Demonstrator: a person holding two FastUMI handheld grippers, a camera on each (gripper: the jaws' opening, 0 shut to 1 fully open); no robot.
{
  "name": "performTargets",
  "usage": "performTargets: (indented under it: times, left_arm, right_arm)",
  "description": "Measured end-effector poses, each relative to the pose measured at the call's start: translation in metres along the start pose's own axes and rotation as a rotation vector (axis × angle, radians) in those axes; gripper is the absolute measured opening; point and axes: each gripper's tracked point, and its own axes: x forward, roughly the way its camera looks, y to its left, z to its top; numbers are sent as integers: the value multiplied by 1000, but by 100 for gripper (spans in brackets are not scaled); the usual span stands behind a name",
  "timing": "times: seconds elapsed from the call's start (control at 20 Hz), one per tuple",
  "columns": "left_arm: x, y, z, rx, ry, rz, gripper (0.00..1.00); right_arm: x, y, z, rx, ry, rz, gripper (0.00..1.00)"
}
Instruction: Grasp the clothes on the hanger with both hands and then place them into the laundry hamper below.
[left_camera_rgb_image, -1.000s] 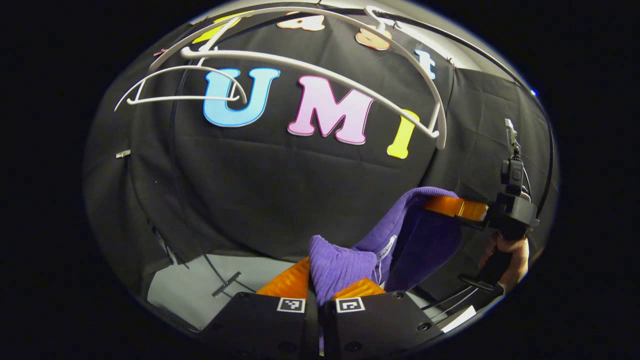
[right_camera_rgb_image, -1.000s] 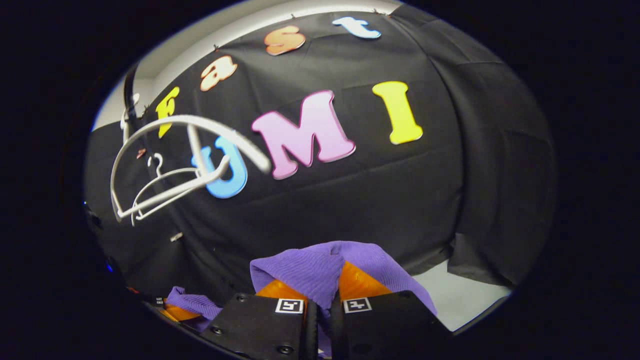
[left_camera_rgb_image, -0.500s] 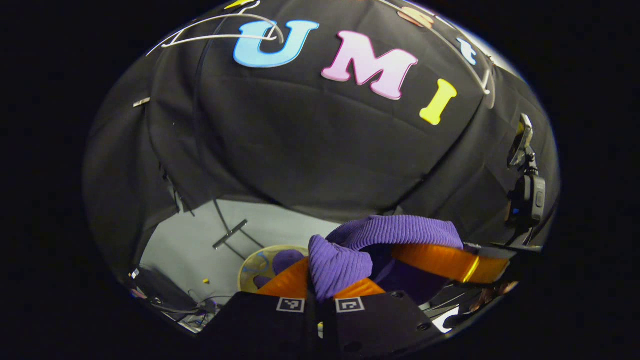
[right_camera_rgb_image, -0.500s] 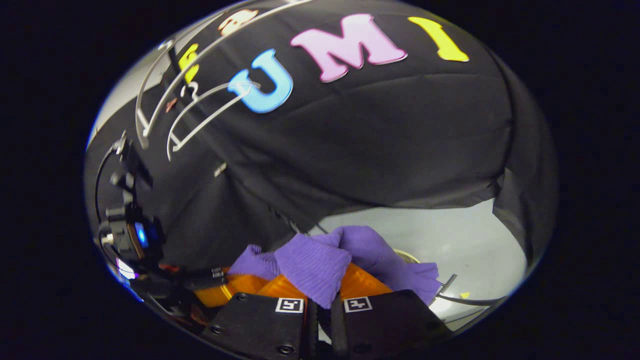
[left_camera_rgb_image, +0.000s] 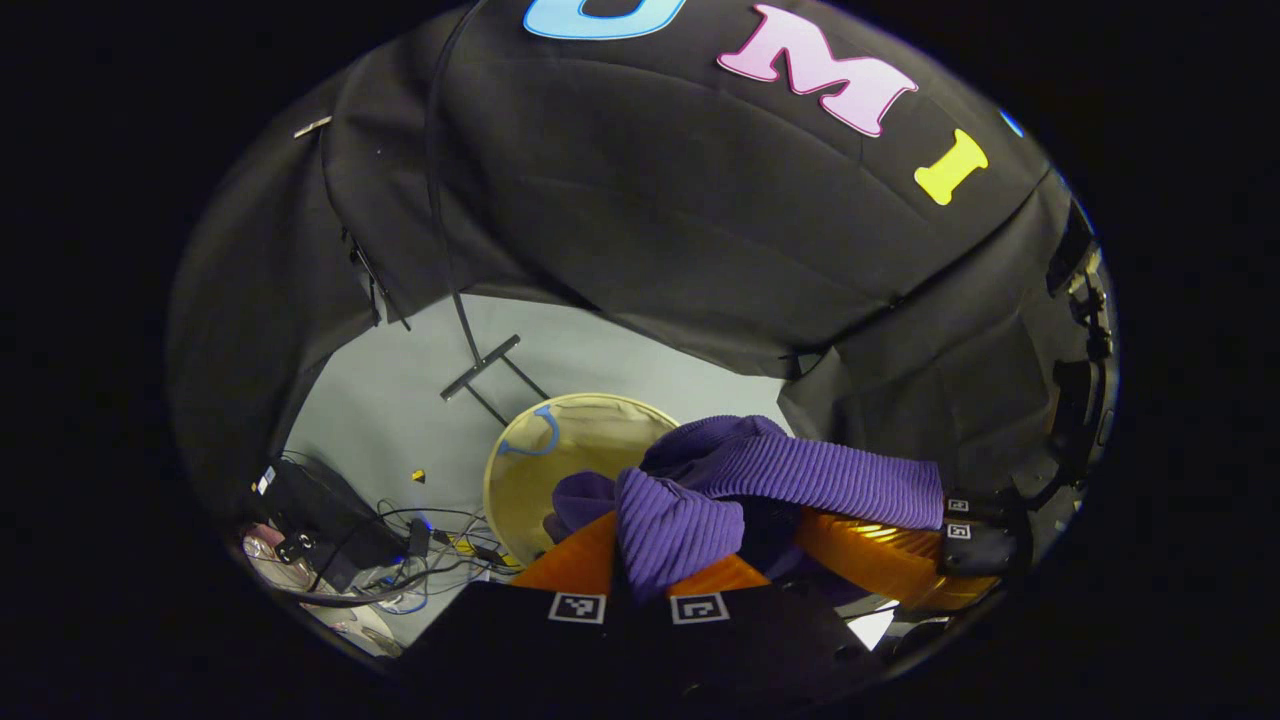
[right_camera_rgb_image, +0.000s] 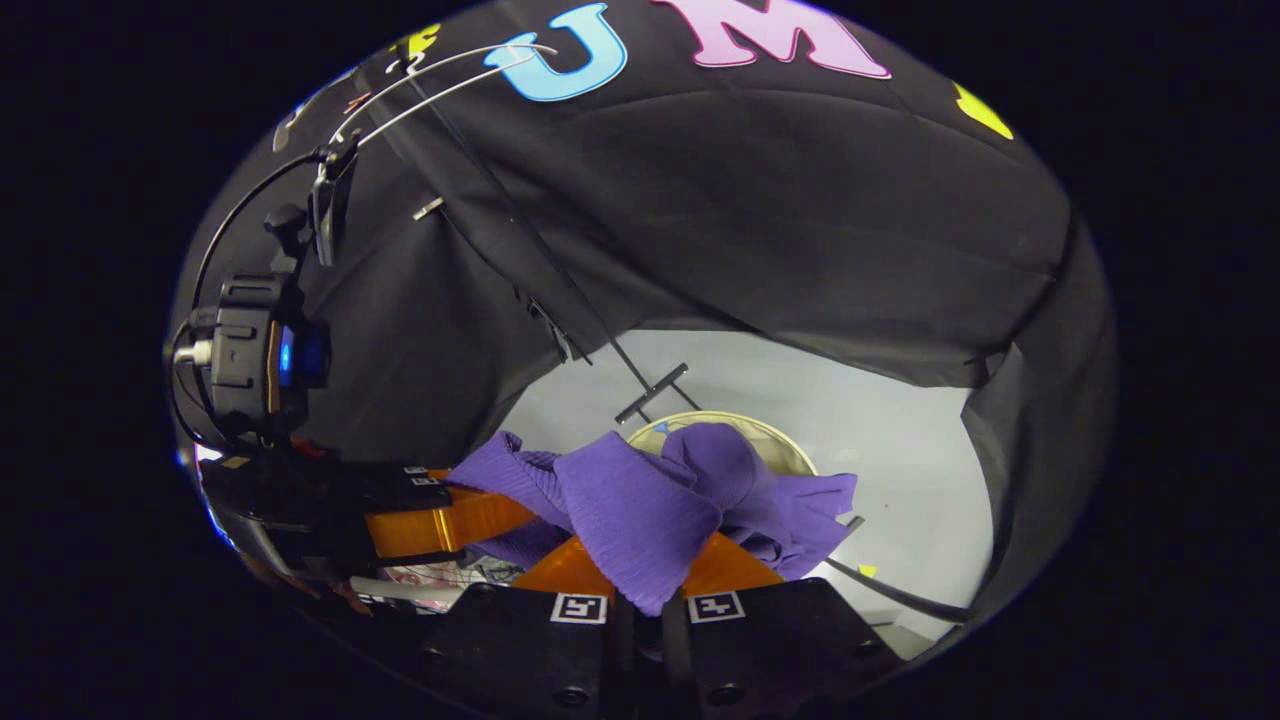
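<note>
left gripper view: sweater (left_camera_rgb_image: 790, 470) above hamper rim (left_camera_rgb_image: 492, 470).

Black cloth wall (left_camera_rgb_image: 650, 200) hangs in folds around the booth, its hem ending above a pale grey floor (left_camera_rgb_image: 400, 400); a thin black stand (left_camera_rgb_image: 480, 365) rises from the floor; tangled cables (left_camera_rgb_image: 400, 550) lie beside a dark box (left_camera_rgb_image: 320, 520)

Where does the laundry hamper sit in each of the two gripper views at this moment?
Left gripper view: the laundry hamper sits lower centre-left on the floor, its right side hidden by the purple garment.
Right gripper view: the hamper's rim peeks out at lower centre, behind the garment.
Shared landmark: the black T-shaped stand foot on the floor just beyond the hamper.
</note>
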Motion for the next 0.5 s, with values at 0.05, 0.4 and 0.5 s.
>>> performTargets:
  times: [0.05, 0.4, 0.5]
  left_arm:
    - [1, 0, 3, 7, 3, -4, 10]
    - [-1, 14, 11, 101, -13, 38, 78]
    - [2, 24, 13, 98, -17, 66, 96]
  right_arm:
    - [-1, -1, 1, -10, 3, -6, 15]
    - [11, -18, 6, -123, 13, -64, 38]
    - [7, -20, 13, -130, -4, -73, 82]
